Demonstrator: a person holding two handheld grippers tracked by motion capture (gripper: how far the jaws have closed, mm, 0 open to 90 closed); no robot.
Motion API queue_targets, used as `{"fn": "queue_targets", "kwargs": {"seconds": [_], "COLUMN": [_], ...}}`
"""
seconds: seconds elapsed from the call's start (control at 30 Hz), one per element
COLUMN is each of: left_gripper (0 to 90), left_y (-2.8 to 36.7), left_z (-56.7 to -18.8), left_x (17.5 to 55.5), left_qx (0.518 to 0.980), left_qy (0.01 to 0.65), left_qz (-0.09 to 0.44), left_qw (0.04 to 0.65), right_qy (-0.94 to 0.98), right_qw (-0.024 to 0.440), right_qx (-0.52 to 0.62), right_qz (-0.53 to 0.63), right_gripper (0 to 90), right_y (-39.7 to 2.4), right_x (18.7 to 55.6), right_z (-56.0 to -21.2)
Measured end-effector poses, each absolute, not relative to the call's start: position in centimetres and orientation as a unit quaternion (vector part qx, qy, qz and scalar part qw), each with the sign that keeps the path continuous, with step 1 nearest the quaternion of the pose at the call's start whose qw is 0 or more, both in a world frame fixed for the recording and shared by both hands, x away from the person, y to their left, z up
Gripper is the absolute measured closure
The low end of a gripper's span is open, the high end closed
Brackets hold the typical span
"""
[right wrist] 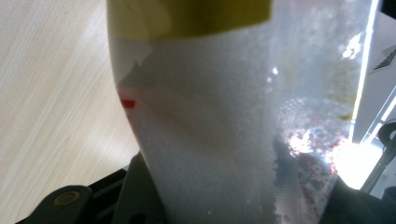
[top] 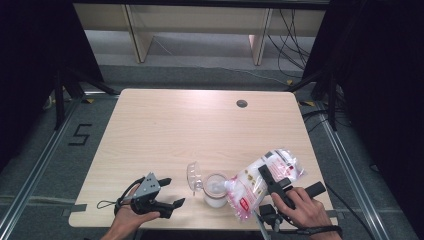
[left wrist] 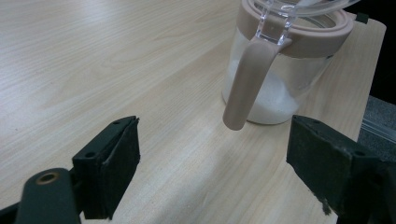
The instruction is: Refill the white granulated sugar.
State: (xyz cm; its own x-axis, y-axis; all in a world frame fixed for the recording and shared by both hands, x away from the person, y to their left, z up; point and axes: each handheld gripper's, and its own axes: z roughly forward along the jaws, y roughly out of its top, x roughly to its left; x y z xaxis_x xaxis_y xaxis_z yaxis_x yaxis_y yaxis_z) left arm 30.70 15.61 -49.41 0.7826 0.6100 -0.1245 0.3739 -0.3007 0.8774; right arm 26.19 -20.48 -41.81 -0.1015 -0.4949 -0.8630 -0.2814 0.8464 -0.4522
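Sugar already covers the jar's (top: 216, 191) bottom, yet the bag (top: 260, 182) looks mostly full, so pouring seems far from done. Right tongs (top: 267, 176) clamp the tilted bag just above the jar. Left tongs (top: 167, 192) gape empty beside it on the desk (top: 200, 125).

Looks down and forward from above the near edge of the desk (top: 200, 120). Rides low, close behind the jar (left wrist: 280, 74), also at six o'clock from above. Presses right against the bag (right wrist: 224, 116).
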Motion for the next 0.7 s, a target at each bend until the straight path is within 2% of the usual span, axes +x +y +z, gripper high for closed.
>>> {"fn": "queue_targets", "kwargs": {"seconds": [0.7], "left_gripper": [16.9], "left_y": [15.62], "left_z": [-49.41], "left_x": [30.7], "left_qx": [0.798], "left_qy": [0.308], "left_qz": [0.117], "left_qw": [0.504], "right_qy": [0.738], "right_qw": [0.616], "right_qx": [-0.263], "right_qz": [-0.088], "right_gripper": [62.6], "right_y": [-20.52], "right_x": [26.18], "right_z": [-41.82]}}
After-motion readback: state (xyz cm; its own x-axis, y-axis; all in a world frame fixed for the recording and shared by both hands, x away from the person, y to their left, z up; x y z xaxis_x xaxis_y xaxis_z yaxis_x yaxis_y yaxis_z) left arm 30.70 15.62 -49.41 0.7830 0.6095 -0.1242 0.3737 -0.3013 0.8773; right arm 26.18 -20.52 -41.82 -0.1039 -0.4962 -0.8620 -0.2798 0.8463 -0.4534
